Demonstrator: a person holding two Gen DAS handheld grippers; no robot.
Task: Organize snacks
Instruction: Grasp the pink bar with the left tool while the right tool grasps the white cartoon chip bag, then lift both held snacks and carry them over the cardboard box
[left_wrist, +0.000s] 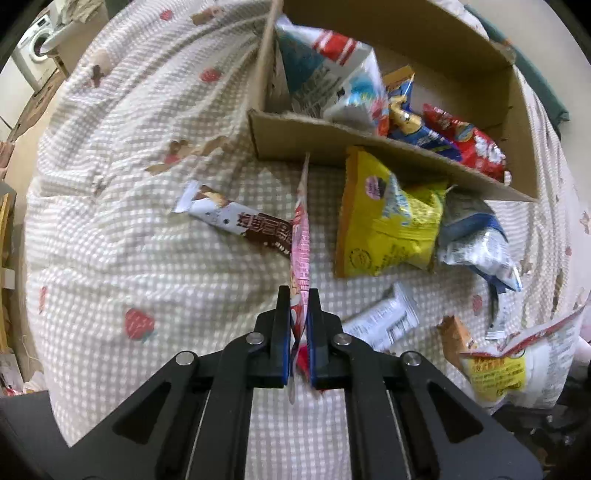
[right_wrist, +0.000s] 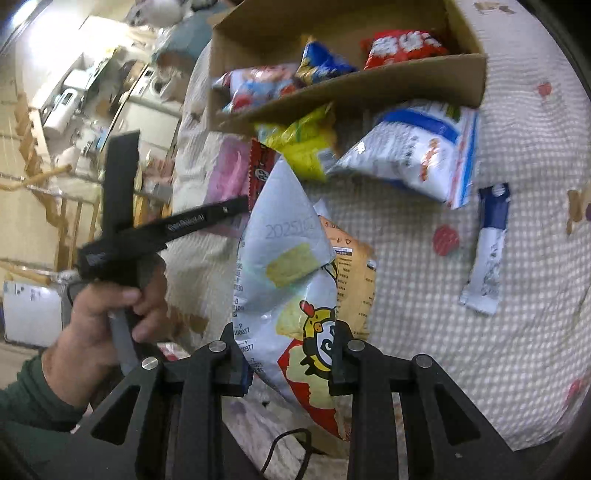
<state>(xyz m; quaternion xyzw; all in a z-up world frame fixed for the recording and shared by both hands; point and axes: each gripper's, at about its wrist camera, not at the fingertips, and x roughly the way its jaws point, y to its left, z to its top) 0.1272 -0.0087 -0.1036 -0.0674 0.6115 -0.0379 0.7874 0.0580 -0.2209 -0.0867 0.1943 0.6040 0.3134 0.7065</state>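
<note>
There was one cardboard box (left_wrist: 388, 142) with four snack packs (left_wrist: 463, 142) in it, about eight packs (left_wrist: 388, 218) outside it on the quilt (left_wrist: 122, 229), two grippers (left_wrist: 298, 295), and one hand (right_wrist: 99, 317).

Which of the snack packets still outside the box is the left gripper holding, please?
The thin pink packet, clamped edge-on in the left gripper; the others lie loose.

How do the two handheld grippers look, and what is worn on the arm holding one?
Both grippers, left gripper and right gripper, are black, angular linkages with silver round pins; the left has blue pads. A white marking runs along the left's bar. The sleeve is dark green.
</note>
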